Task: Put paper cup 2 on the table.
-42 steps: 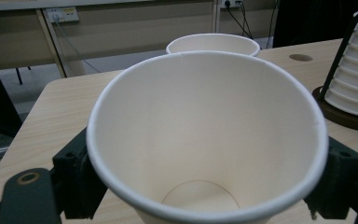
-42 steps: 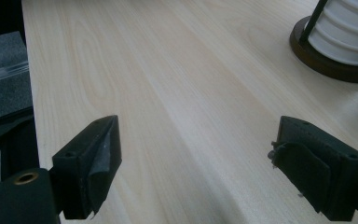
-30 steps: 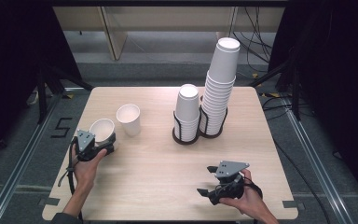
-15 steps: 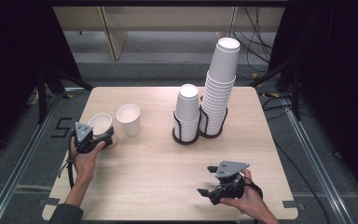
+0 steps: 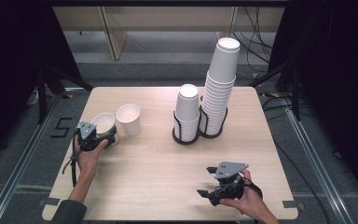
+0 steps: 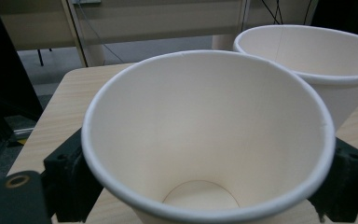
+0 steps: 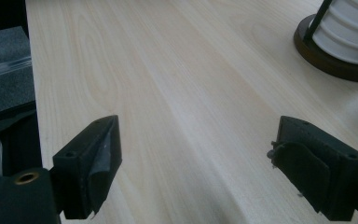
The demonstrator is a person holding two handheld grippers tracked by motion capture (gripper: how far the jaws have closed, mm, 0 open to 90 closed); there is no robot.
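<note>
Paper cup between the left gripper's jaws

The left gripper point(image 5: 106, 136), jaws just opening, straddles the upright paper cup point(image 6: 205, 140) at the table's point(image 5: 158, 177) left edge, beside a second cup point(image 5: 128, 119); pad contact is unclear.

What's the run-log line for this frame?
left gripper: jaws just opening around paper cup | right gripper: open, empty | second cup: beside it

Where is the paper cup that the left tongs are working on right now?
In the high view the paper cup stands upright near the table's left edge, between the left tongs, just left of a second cup.
</note>
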